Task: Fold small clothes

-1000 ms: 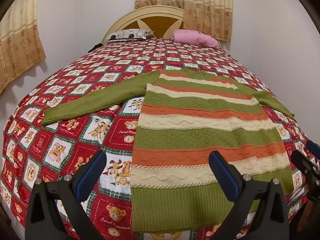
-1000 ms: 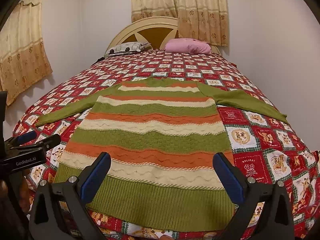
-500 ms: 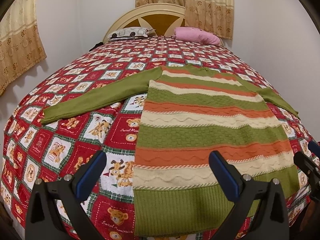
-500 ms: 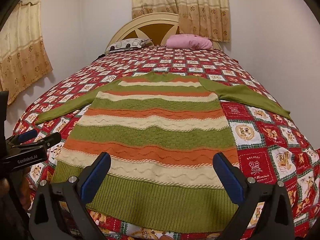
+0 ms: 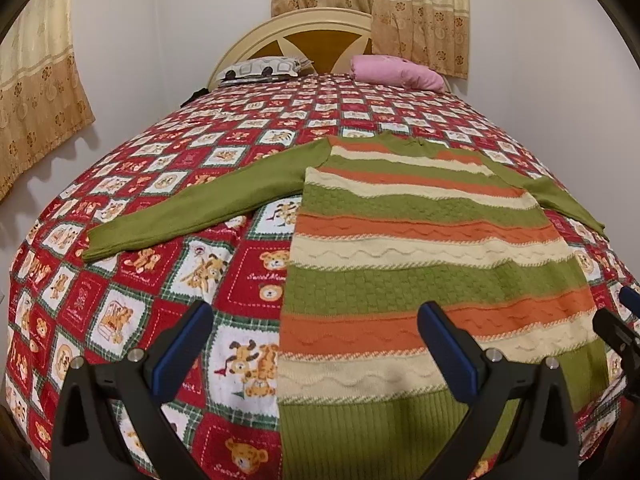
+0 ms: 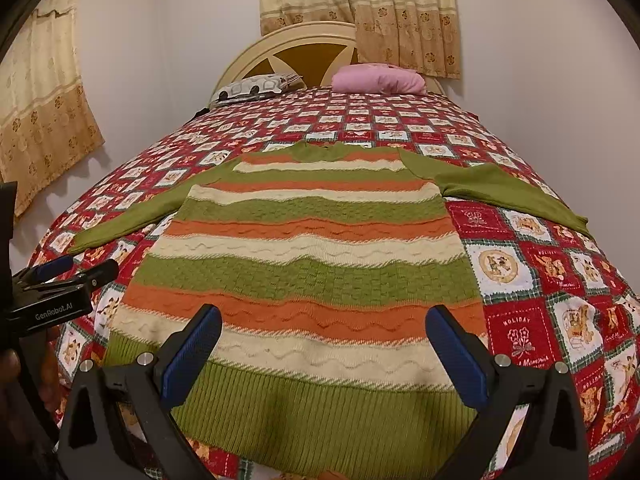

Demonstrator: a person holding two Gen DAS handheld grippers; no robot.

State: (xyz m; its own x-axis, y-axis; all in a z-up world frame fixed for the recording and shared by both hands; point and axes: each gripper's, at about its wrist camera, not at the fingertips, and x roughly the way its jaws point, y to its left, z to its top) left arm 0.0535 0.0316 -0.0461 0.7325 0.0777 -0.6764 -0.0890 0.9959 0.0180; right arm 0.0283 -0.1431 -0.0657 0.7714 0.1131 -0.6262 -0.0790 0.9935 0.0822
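Left wrist view: our left gripper (image 5: 316,352) hovers wide open over the hem's left corner | striped sweater (image 6: 312,276) flat on the bedspread (image 6: 520,264), sleeves spread | our right gripper (image 6: 324,354) wide open above the hem, holding nothing.

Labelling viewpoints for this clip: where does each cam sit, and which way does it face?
Left wrist: sits on the left tool, at the bed's foot, facing the headboard, over the striped sweater's left edge; own open fingers show, right tool at right edge.
Right wrist: on the right tool, centred over the sweater hem, same heading; open fingers, left tool at left edge.
Shared: sweater, patchwork quilt, pink pillow.
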